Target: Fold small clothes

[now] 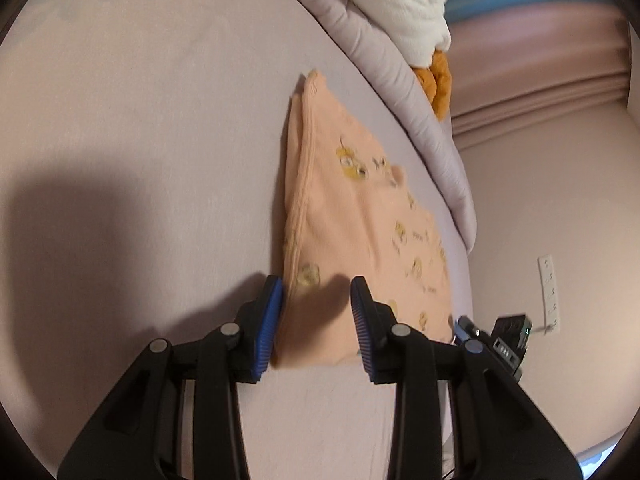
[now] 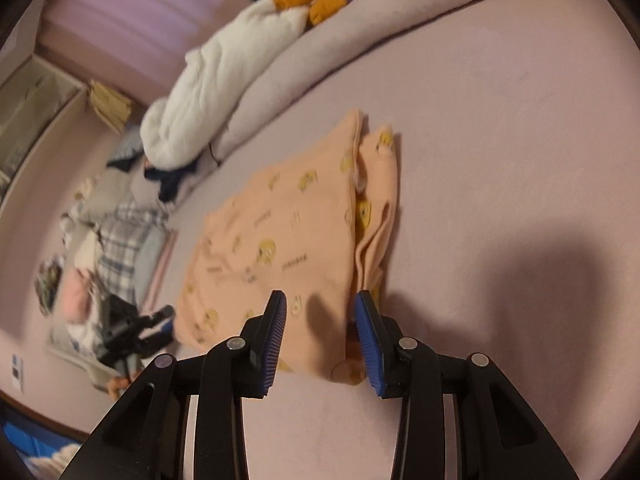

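A small peach garment with yellow cartoon prints point(image 1: 352, 216) lies folded flat on the pale pink bed; it also shows in the right wrist view point(image 2: 288, 236). My left gripper point(image 1: 316, 300) is open, its blue pads just above the garment's near edge, with nothing between them. My right gripper point(image 2: 320, 312) is open too, hovering over the near corner of the garment beside its folded sleeve edge point(image 2: 380, 208). The right gripper's tip shows at the garment's far corner in the left wrist view point(image 1: 466, 330). The left gripper shows in the right wrist view point(image 2: 136, 328).
A rolled lilac blanket point(image 1: 400, 80) borders the bed's far edge, with a white and orange plush toy point(image 2: 224, 80) on it. A pile of plaid and other clothes point(image 2: 120, 240) lies beyond the bed. A wall socket strip point(image 1: 549, 292) is on the wall.
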Demonstrator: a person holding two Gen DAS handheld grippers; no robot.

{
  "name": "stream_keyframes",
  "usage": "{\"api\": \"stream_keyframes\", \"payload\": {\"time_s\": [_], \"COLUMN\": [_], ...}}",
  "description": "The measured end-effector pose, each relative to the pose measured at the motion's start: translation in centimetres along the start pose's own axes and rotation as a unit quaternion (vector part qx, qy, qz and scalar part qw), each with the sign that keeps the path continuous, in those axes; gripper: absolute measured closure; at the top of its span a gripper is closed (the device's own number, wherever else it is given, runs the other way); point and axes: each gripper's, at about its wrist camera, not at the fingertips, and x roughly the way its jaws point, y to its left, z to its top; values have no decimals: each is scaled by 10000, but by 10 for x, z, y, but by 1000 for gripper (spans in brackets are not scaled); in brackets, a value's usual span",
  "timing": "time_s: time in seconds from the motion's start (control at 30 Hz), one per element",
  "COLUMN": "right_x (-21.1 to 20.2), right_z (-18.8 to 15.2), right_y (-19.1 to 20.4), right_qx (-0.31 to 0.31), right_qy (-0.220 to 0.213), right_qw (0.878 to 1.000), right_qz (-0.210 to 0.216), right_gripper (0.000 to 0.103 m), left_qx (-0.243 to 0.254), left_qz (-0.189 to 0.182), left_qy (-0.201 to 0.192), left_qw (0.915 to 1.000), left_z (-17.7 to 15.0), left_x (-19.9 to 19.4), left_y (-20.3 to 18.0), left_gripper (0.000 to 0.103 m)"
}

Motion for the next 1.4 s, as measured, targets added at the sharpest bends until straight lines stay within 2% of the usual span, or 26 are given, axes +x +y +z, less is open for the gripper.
{"api": "stream_keyframes", "payload": {"time_s": [0.03, 0.1, 0.13, 0.17, 0.2, 0.33, 0.43, 0.47, 0.67, 0.87, 0.97, 1.07, 1.17, 1.3, 1.33, 1.4], "right_x": [4, 6, 6, 5, 4, -3, -14, -16, -1, -20, -17, 11, 58, 106, 114, 133], "right_z": [0, 1, 1, 0, -1, -6, -11, -15, -32, -21, -17, -5, 13, 35, 37, 40], "right_y": [2, 7, 8, 12, 16, 26, 26, 21, 6, 19, 42, 70, 100, 120, 123, 128], "right_qx": [-74, -191, -246, -319, -444, -774, -845, -834, -753, -784, -1085, -1380, -1726, -1887, -1910, -2010], "right_qy": [34, 51, 46, 29, 20, -15, -29, 27, 565, 3, -255, -176, -9, 163, 214, 338], "right_qw": [9999, 9996, 9995, 9993, 9988, 9968, 9962, 9959, 9932, 9895, 9878, 9865, 9812, 9789, 9780, 9736], "right_qz": [-98, -205, -182, -195, -220, -222, -223, -360, -680, -1212, -1085, -865, -862, -766, -808, -1030], "right_gripper": [64, 77, 88, 96, 96, 98, 98, 98, 99, 99, 99, 99, 99, 99, 99, 99], "left_qx": [42, 151, 249, 345, 446, 723, 726, 738, 735, 1183, 1488, 1785, 2056, 2256, 2283, 2288], "left_qz": [5, 95, 174, 230, 328, 824, 956, 988, 1092, 1216, 1105, 1007, 958, 1193, 1273, 1193], "left_qy": [41, 62, 48, 57, 60, 231, 303, 316, 385, 185, 190, 370, 601, 966, 1054, 1113], "left_qw": [10000, 9998, 9995, 9991, 9984, 9937, 9923, 9919, 9906, 9853, 9825, 9781, 9721, 9621, 9595, 9597], "left_z": [-3, -5, -8, -6, 0, -1, 2, 5, 8, 10, 6, -3, -14, -26, -29, -31], "left_x": [1, 2, 2, 4, 7, 12, 16, 17, 10, -2, 6, 28, 55, 86, 90, 89], "left_y": [-1, -4, -7, -11, -16, -19, -14, -14, -11, -36, -57, -78, -91, -91, -88, -83], "left_gripper": [69, 71, 74, 87, 93, 94, 94, 94, 92, 97, 97, 97, 97, 97, 97, 95]}}
